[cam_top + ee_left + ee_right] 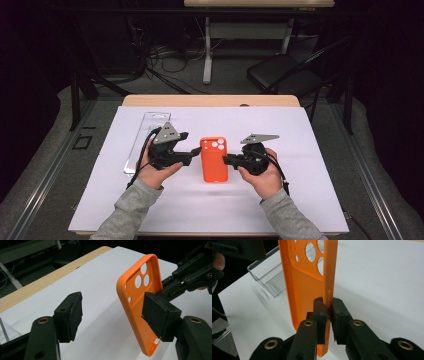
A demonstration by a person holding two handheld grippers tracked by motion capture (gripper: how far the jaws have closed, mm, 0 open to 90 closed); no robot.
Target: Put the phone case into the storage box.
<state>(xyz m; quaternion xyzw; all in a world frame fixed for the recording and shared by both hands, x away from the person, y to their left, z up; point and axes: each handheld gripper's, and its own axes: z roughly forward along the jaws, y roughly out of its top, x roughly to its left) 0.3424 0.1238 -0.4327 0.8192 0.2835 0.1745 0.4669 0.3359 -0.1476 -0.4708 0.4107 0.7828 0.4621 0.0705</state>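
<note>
One orange silicone phone case (214, 160) is at the table's middle, its right edge clamped by the right gripper (327, 312). The left gripper (112, 315) has its jaws apart. One clear plastic tray (145, 140) on the left looks empty.

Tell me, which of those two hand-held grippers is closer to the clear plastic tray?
Left. The left gripper sits just right of the clear plastic tray, its hand beside the tray's near end. The right gripper is farther off, beyond the orange phone case, clamped on its edge.
</note>
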